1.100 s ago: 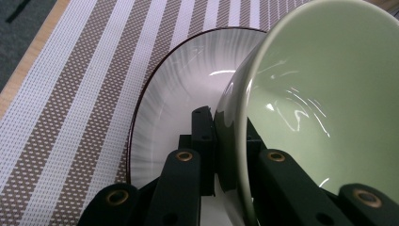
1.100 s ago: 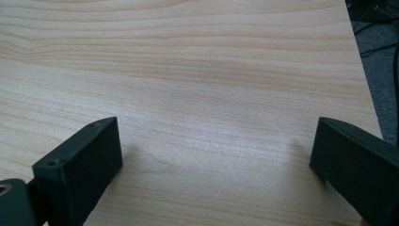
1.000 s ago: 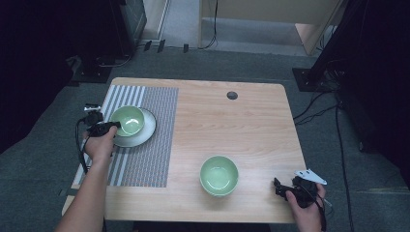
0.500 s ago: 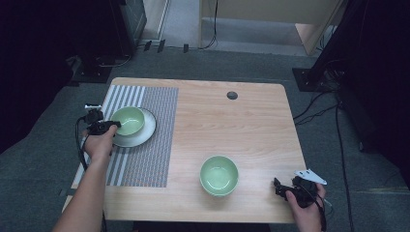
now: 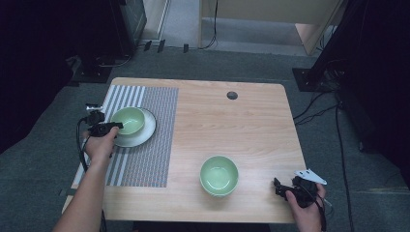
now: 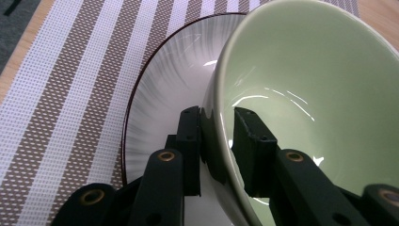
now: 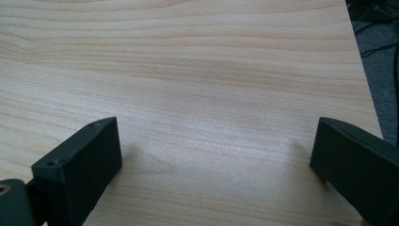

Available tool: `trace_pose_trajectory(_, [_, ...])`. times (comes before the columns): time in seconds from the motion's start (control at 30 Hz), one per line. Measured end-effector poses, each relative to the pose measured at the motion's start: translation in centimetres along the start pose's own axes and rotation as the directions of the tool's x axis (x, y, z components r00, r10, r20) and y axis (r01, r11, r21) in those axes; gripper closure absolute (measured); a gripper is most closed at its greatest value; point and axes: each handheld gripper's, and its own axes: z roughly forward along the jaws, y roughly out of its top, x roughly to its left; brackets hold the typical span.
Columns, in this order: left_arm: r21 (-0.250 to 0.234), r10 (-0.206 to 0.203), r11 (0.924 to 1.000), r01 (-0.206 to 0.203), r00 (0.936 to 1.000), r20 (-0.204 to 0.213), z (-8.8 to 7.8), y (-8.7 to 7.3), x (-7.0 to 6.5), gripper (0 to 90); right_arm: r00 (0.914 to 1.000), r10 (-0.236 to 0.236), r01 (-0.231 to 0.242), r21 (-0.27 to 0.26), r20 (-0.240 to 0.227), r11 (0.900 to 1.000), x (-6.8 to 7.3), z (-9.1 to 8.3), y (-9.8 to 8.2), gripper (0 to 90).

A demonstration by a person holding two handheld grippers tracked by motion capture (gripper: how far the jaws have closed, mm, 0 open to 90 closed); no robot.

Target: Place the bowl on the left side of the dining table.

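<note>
A pale green bowl [image 5: 128,120] [image 6: 306,94] sits on a white plate [image 5: 145,133] [image 6: 169,70] on the striped placemat [image 5: 145,159]. My left gripper [image 5: 113,126] [image 6: 219,127] straddles the bowl's near rim, one jaw outside the wall and one inside. Its jaws have just been opening, and a slim gap shows between the inner jaw and the rim. A second green bowl [image 5: 219,175] stands on the bare wood near the front edge. My right gripper [image 5: 278,187] [image 7: 216,160] rests to its right, jaws wide open over the table [image 7: 188,70] with nothing between them.
The wooden table [image 5: 241,125] has a round dark cable hole [image 5: 232,95] near its far edge. The placemat [image 6: 61,94] covers the table's left part. Dark equipment and cables surround the table on the floor.
</note>
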Motion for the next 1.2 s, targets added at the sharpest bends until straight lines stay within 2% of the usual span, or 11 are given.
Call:
trace_pose_trajectory(0.07, [-0.011, -0.002, 0.9999, 0.002, 0.9999, 0.014, -0.1, 0.0, 0.0, 67.2, 1.0000, 0.000, 0.000, 0.000, 0.000, 1.000, 0.0, 0.0, 0.0, 2.2])
trace_pose_trajectory(0.3, [-0.056, 0.005, 0.9984, -0.004, 0.9998, 0.019, -0.7, 0.0, -0.2, 34.2, 1.0000, 0.000, 0.000, 0.000, 0.000, 1.000, 0.0, 0.0, 0.0, 2.2])
trace_pose_trajectory(0.4, [-0.071, 0.042, 0.9968, -0.037, 0.9964, 0.073, -1.1, -0.2, -0.3, 17.0, 1.0000, 0.000, 0.000, 0.000, 0.000, 1.000, 0.0, 0.0, 0.0, 2.0])
trace_pose_trajectory(0.43, [-0.081, 0.044, 0.9959, -0.040, 0.9977, 0.052, -1.2, -0.2, -0.4, 15.1, 1.0000, 0.000, 0.000, 0.000, 0.001, 1.000, 0.0, 0.0, 0.0, 1.6])
trace_pose_trajectory(0.5, [-0.080, 0.060, 0.9951, -0.059, 0.9980, 0.016, -1.3, -0.3, -0.6, 15.1, 1.0000, 0.002, -0.002, 0.003, 0.004, 1.000, 0.0, 0.0, 0.0, 0.4])
trace_pose_trajectory(0.63, [-0.103, 0.079, 0.9916, -0.078, 0.9969, 0.004, -1.7, -0.4, -0.9, 15.1, 1.0000, 0.003, -0.003, 0.006, 0.007, 1.000, 0.0, 0.1, 0.0, 0.0])
trace_pose_trajectory(0.7, [-0.118, 0.084, 0.9895, -0.083, 0.9964, 0.003, -2.0, -0.5, -1.0, 14.8, 0.9999, 0.008, -0.008, 0.007, 0.009, 1.000, 0.0, 0.1, 0.0, 0.0])
trace_pose_trajectory(0.8, [-0.130, 0.108, 0.9859, -0.104, 0.9940, 0.020, -2.3, -0.5, -1.3, 7.7, 0.9998, 0.013, -0.013, 0.006, 0.016, 1.000, 0.0, 0.1, 0.0, 0.0])
trace_pose_trajectory(0.93, [-0.153, 0.160, 0.9752, -0.160, 0.9871, -0.014, -2.7, -0.8, -1.8, 7.7, 0.9996, 0.018, -0.018, 0.005, 0.021, 1.000, 0.0, 0.1, 0.1, 0.0])
trace_pose_trajectory(1.03, [-0.185, 0.181, 0.9662, -0.180, 0.9834, -0.009, -3.0, -0.9, -1.9, 7.7, 0.9995, 0.020, -0.020, 0.005, 0.024, 1.000, 0.0, 0.1, 0.1, 0.0])
trace_pose_trajectory(1.2, [-0.202, 0.200, 0.9594, -0.197, 0.9798, -0.003, -3.6, -1.1, -2.1, 7.7, 0.9995, 0.020, -0.021, 0.005, 0.024, 1.000, 0.0, 0.1, 0.1, 0.0])
